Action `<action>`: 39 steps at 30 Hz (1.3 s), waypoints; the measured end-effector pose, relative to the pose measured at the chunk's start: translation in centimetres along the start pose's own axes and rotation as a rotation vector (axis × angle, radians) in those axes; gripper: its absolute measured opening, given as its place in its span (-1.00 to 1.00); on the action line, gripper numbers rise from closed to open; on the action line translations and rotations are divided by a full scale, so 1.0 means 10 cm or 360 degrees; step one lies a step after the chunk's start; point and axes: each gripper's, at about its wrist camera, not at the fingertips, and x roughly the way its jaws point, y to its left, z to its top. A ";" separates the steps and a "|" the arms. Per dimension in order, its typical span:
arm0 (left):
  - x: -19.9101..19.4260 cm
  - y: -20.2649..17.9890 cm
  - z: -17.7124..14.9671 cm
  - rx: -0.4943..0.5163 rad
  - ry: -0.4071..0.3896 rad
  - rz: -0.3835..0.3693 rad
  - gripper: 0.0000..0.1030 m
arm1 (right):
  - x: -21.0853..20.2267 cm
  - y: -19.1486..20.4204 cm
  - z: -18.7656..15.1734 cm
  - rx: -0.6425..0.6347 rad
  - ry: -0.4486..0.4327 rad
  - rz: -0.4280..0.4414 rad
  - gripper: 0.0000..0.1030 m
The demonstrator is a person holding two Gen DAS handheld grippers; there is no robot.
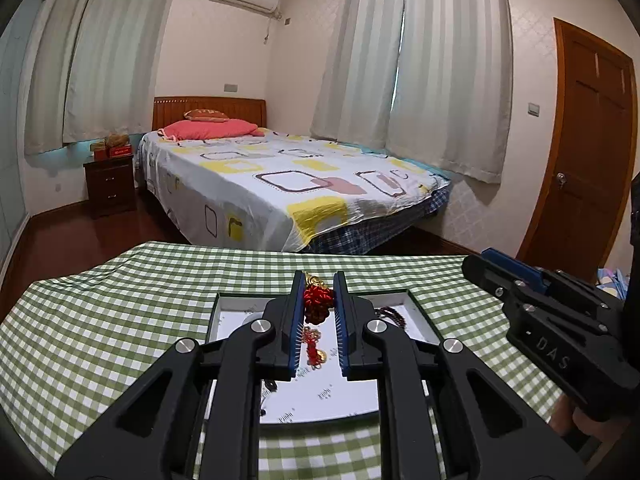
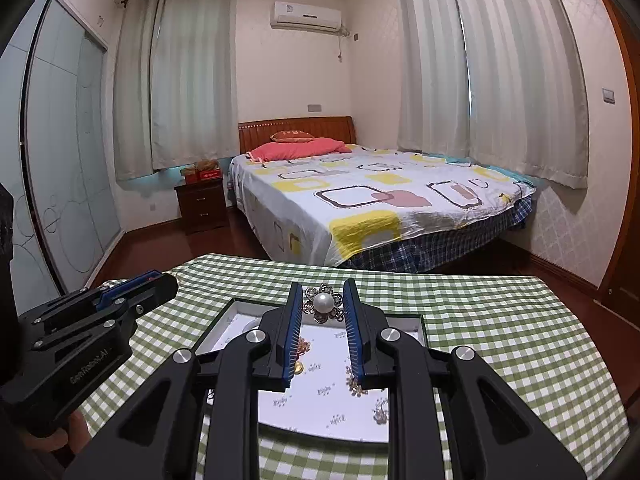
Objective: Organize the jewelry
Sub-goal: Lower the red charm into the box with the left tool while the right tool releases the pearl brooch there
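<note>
In the left wrist view my left gripper [image 1: 319, 286] is shut on a red knotted charm [image 1: 317, 304] with gold ends, held above a white-lined jewelry box [image 1: 394, 300]. A dark bead string [image 1: 394, 318] lies in the box at the right. In the right wrist view my right gripper [image 2: 323, 298] is shut on a pearl flower brooch [image 2: 323, 303], held over the same box [image 2: 240, 310]. Small gold pieces [image 2: 299, 367] and another brooch [image 2: 355, 387] lie on the box lining. Each gripper shows in the other's view: the right one [image 1: 476, 266], the left one [image 2: 168, 280].
The box sits on a table with a green checked cloth [image 1: 100, 320]. Beyond it stand a bed [image 1: 280, 184], a dark nightstand [image 1: 110, 186], curtains and a wooden door [image 1: 592, 140]. A glass wardrobe [image 2: 60, 160] is at the left in the right wrist view.
</note>
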 end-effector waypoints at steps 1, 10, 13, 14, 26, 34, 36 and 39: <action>0.07 0.02 -0.02 -0.0004 0.0018 0.0004 -0.73 | 0.05 -0.01 -0.01 0.0003 0.0010 -0.0002 -0.58; 0.59 0.12 -0.45 -0.0040 0.0191 0.0032 -0.72 | 0.56 -0.10 -0.44 0.0034 0.0197 -0.0015 -0.58; 0.73 0.13 -0.58 -0.0027 0.0238 0.0031 -0.73 | 0.71 -0.10 -0.59 0.0030 0.0265 -0.0017 -0.58; 0.77 0.13 -0.62 -0.0017 0.0249 0.0034 -0.73 | 0.77 -0.09 -0.65 0.0026 0.0295 -0.0019 -0.58; 1.21 0.16 -0.93 -0.0016 0.0473 0.0053 -0.72 | 1.22 -0.13 -0.98 0.0014 0.0562 -0.0038 -0.58; 1.39 0.17 -1.05 -0.0017 0.0592 0.0048 -0.72 | 1.33 -0.16 -1.08 0.0028 0.0635 -0.0038 -0.58; 1.40 0.19 -1.04 -0.0024 0.0585 0.0053 -0.72 | 1.34 -0.16 -1.09 0.0025 0.0639 -0.0039 -0.58; 1.41 0.20 -1.04 -0.0029 0.0594 0.0059 -0.67 | 1.35 -0.17 -1.10 0.0032 0.0653 -0.0042 -0.57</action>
